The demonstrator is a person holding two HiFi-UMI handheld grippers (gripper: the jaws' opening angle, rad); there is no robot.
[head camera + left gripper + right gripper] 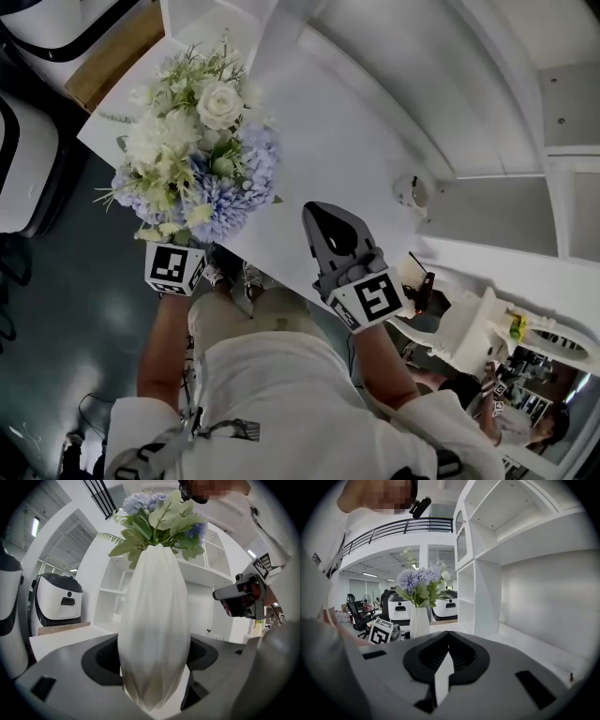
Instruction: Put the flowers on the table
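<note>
A bunch of white and pale blue flowers [202,150] stands in a white ribbed vase [153,620]. My left gripper [154,665] is shut on the vase's lower body and holds it upright in the air. In the head view the flowers hide those jaws and only the left marker cube [175,267] shows. My right gripper [326,217] is shut with nothing in it and hovers over the edge of the white table [356,141], to the right of the flowers. The right gripper view shows the vase [419,621] at its left.
A white shelf unit [511,569] rises close on the right. White and black machines [57,599] stand beyond the table's far side, next to a brown box [112,56]. The dark floor [75,309] lies below at the left.
</note>
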